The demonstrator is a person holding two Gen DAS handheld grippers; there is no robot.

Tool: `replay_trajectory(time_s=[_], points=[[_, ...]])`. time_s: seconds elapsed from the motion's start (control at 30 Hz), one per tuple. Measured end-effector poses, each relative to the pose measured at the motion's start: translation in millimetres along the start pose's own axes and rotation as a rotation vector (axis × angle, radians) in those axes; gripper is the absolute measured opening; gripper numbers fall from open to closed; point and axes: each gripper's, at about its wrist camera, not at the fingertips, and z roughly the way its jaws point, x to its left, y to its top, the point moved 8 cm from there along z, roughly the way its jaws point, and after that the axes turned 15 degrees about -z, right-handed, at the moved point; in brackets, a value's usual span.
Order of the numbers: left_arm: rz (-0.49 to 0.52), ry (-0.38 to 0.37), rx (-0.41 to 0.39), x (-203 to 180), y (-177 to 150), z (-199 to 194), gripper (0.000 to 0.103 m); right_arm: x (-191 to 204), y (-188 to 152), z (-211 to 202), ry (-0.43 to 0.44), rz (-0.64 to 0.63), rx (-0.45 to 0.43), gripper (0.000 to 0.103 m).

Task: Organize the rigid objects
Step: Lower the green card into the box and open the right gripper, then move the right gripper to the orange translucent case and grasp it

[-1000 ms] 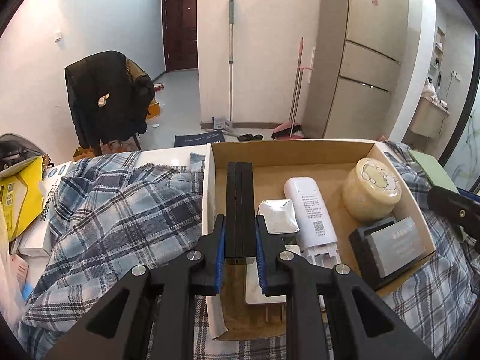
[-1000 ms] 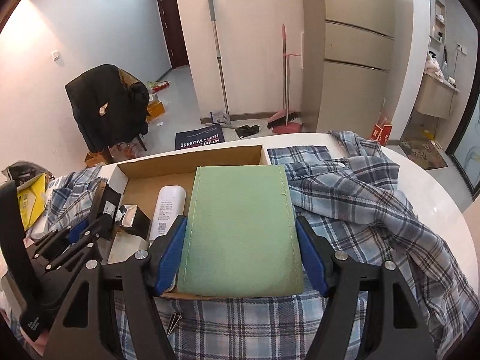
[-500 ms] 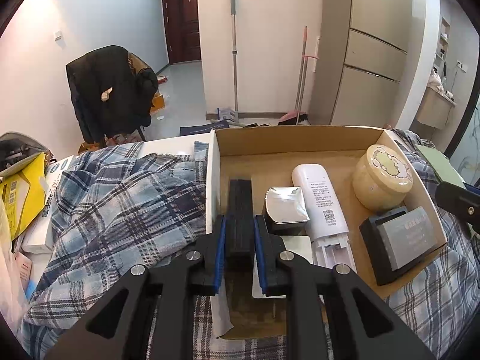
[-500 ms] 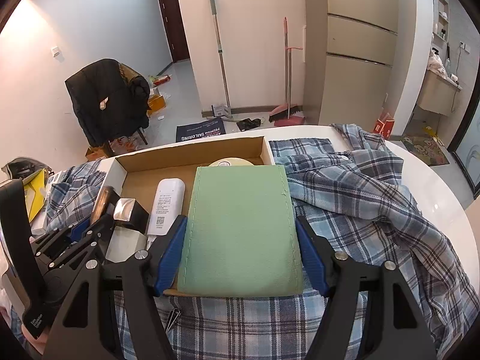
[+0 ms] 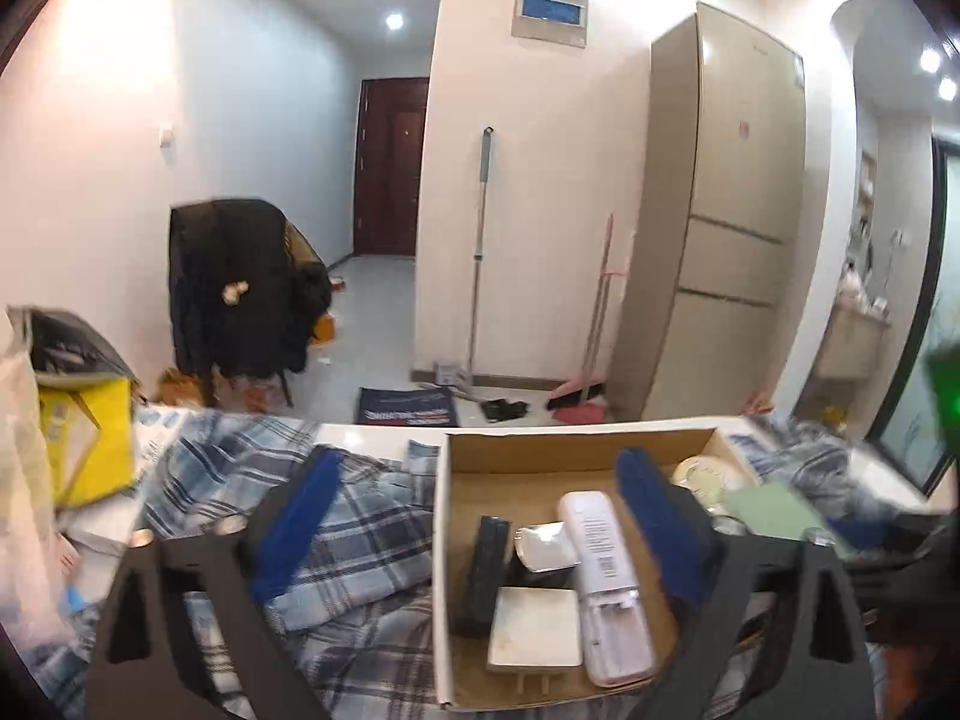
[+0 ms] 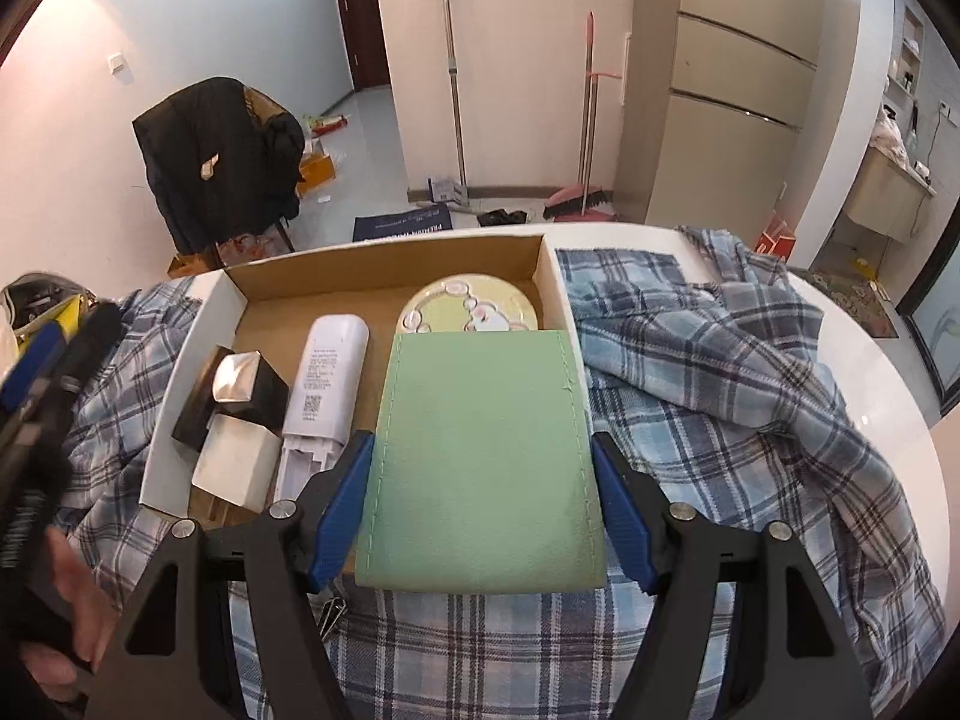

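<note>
Right claw (image 6: 480,516) grips a plain green pouch (image 6: 483,462); left claw (image 5: 480,516) gapes wide, empty; box labels illegible.

A flat pale-green stitched pouch (image 6: 486,456) hangs level over the near right part of an open cardboard box (image 6: 384,261). Inside lie a slim black bar (image 5: 483,570) at left, a foil-topped black box (image 6: 243,384), a white charger (image 5: 536,630), a white router (image 6: 324,390) and a round cream tin (image 6: 471,306).

Printed lines and a QR code are seen on the white device (image 6: 324,378) in the cardboard box (image 6: 384,267), too small to be read. White lettering on the dark floor mat (image 6: 401,224) cannot be made out.
</note>
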Motion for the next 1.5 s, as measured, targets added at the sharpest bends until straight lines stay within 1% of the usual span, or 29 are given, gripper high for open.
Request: replay_trajectory(time_s=[0.1,0.13,0.2,0.3,0.37,0.4,0.47,0.5,0.53,0.57,0.63,0.7,0.73,0.8,0.83,0.87,0.9,0.93,1.0,1.07,1.13,1.17,1.23,1.3,1.33,1.37,1.5], points=[[-0.063,-0.017,0.067,8,-1,9,0.103,2,-2,6,-0.001,-0.02,0.009,0.069],[-0.077,-0.014,0.075,12,-1,11,0.103,3,-2,8,0.004,-0.024,0.007,0.069],[-0.097,0.011,0.057,17,2,8,0.103,6,-1,12,0.034,-0.026,-0.004,0.069],[-0.102,-0.006,0.005,16,12,-3,0.103,8,-1,19,0.074,-0.012,-0.027,0.069],[-0.105,-0.009,-0.027,13,16,-11,0.103,4,2,21,0.051,0.002,-0.066,0.069],[-0.108,-0.005,-0.032,13,17,-13,0.103,3,3,21,0.037,0.006,-0.081,0.07],[-0.113,-0.034,-0.021,9,18,-16,0.103,1,4,23,0.035,0.001,-0.096,0.07],[-0.108,-0.049,-0.014,6,18,-17,0.103,2,4,23,0.048,-0.001,-0.094,0.074],[-0.09,-0.046,-0.016,4,19,-18,0.103,2,6,21,0.062,0.002,-0.096,0.079],[-0.055,-0.039,-0.025,0,19,-20,0.103,3,7,19,0.082,0.002,-0.101,0.086],[0.03,-0.033,-0.061,-13,21,-28,0.103,0,12,8,0.073,0.015,-0.143,0.088],[0.074,-0.028,-0.081,-23,23,-37,0.103,-5,16,-6,0.032,0.015,-0.16,0.088],[0.075,-0.036,-0.085,-26,26,-43,0.103,-6,19,-17,0.024,0.012,-0.171,0.088],[0.056,-0.079,-0.111,-36,34,-60,0.103,-8,26,-44,0.031,0.002,-0.226,0.088],[0.039,-0.102,-0.121,-39,38,-69,0.103,-10,28,-58,0.016,-0.002,-0.247,0.088],[0.029,-0.113,-0.12,-42,40,-76,0.103,-12,30,-73,-0.003,-0.004,-0.266,0.091],[0.029,-0.121,-0.116,-45,41,-83,0.103,-14,30,-85,-0.011,-0.005,-0.285,0.094],[0.033,-0.125,-0.114,-47,43,-92,0.103,-16,29,-98,-0.016,-0.008,-0.307,0.096],[0.033,-0.128,-0.135,-47,46,-112,0.103,-18,21,-122,-0.032,-0.019,-0.33,0.097],[0.035,-0.157,-0.171,-46,47,-138,0.103,-19,15,-137,-0.041,-0.042,-0.332,0.097],[0.038,-0.17,-0.215,-44,46,-167,0.103,-19,5,-151,-0.057,-0.062,-0.317,0.097],[0.037,-0.177,-0.233,-43,45,-181,0.103,-20,-1,-158,-0.059,-0.052,-0.317,0.097],[0.027,-0.201,-0.247,-39,40,-202,0.103,-20,-14,-169,-0.035,-0.022,-0.323,0.097],[0.015,-0.228,-0.232,-35,32,-217,0.103,-16,-27,-173,-0.021,-0.009,-0.307,0.097],[0.014,-0.231,-0.222,-34,32,-219,0.103,-14,-33,-172,-0.022,-0.006,-0.295,0.097],[0.017,-0.228,-0.211,-31,28,-222,0.103,-11,-39,-171,-0.02,-0.005,-0.283,0.097],[0.03,-0.199,-0.149,-18,11,-219,0.103,9,-56,-162,0.034,-0.02,-0.247,0.097]])
